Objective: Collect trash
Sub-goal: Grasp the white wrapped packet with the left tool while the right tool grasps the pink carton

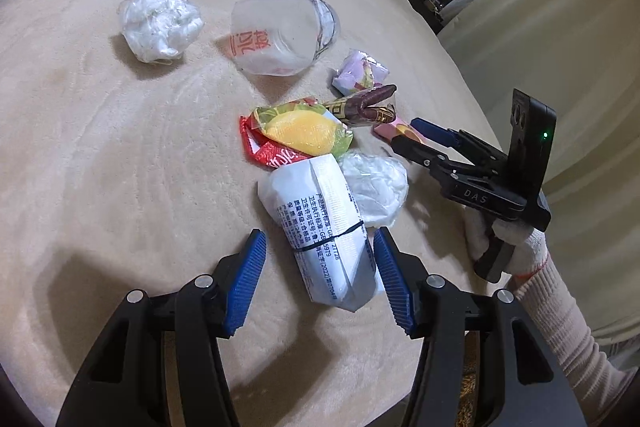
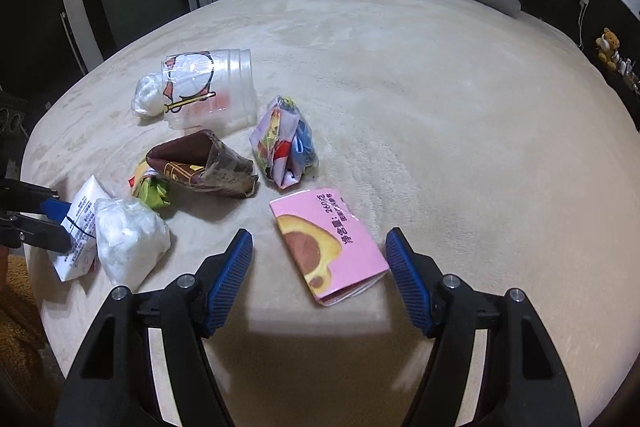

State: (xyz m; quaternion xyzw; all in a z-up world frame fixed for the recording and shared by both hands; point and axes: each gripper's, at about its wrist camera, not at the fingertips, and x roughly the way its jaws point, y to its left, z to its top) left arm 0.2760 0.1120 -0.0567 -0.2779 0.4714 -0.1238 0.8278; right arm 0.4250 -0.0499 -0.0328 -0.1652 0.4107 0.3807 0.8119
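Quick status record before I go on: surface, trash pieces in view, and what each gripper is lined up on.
surface: beige plush blanket
left gripper: open, astride white printed paper packet, pads not pressing
right gripper: open, over flat pink snack box, not gripping
near left: crumpled clear plastic bag, yellow and red wrapper
middle: brown foil wrapper, crumpled purple wrapper
far: clear plastic cup on its side, white plastic wad
collected: cannot tell
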